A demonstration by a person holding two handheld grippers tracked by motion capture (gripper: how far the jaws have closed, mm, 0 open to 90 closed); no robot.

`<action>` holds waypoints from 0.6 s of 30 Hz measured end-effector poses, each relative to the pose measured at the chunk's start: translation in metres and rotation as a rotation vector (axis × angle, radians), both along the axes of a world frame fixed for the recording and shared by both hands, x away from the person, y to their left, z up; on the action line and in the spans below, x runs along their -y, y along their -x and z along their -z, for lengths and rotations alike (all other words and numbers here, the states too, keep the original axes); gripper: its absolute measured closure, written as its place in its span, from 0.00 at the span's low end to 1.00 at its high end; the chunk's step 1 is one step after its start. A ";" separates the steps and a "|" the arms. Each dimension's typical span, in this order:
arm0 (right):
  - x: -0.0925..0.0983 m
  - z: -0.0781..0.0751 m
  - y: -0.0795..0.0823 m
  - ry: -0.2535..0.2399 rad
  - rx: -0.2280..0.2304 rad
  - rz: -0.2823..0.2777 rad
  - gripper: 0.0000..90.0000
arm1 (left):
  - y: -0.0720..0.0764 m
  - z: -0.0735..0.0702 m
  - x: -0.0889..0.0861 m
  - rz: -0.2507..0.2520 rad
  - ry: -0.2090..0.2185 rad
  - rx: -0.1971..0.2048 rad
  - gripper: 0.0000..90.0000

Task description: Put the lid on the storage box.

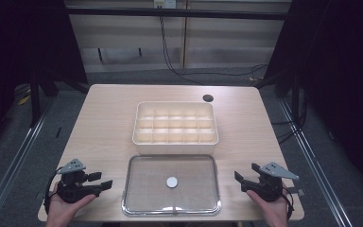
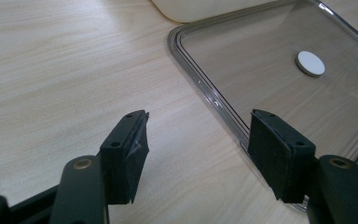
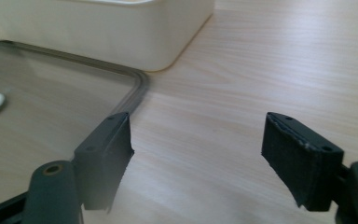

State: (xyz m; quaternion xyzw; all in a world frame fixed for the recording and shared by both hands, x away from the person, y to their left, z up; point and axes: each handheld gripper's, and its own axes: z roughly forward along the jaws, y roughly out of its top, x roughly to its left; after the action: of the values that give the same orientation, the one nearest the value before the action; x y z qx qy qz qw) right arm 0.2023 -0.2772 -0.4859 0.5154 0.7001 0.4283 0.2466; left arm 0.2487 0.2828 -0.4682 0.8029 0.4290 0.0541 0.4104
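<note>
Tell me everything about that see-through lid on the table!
The clear lid is a flat rectangle with rounded corners and a raised grooved rim, plastic by its look. A small white round disc sits at its middle. It lies flat on the wooden table, right in front of the cream divided box. Neither tool touches it.

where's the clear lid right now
In the high view the clear lid lies flat at the table's near edge, just in front of the cream divided box, between both grippers.

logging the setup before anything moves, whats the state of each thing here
compartment box: uncovered, compartments look empty, upright on table
clear lid: off the box, flat on the table in front of it
left gripper: open, holding nothing
right gripper: open, holding nothing
</note>
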 end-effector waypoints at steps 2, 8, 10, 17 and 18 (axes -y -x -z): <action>-0.001 0.000 0.001 -0.024 -0.014 -0.014 0.29 | 0.000 0.000 0.000 0.001 0.003 -0.004 0.42; -0.003 -0.006 0.005 -0.063 0.004 0.009 0.31 | -0.001 0.001 -0.001 -0.003 0.015 -0.005 0.44; -0.006 -0.011 0.009 -0.069 0.008 -0.001 0.35 | 0.000 0.001 -0.001 -0.003 0.022 -0.004 0.46; -0.018 -0.038 0.016 -0.105 -0.014 -0.047 0.46 | 0.000 -0.009 0.006 0.017 0.027 0.027 0.54; -0.020 -0.041 0.015 -0.103 -0.013 -0.059 0.48 | -0.002 -0.010 0.009 0.029 0.022 0.031 0.54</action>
State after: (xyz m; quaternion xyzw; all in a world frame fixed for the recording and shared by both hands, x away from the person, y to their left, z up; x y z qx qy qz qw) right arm 0.1869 -0.2575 -0.4446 0.5096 0.6934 0.4675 0.2024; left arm 0.2510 0.2740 -0.4577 0.8034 0.4117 0.0558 0.4266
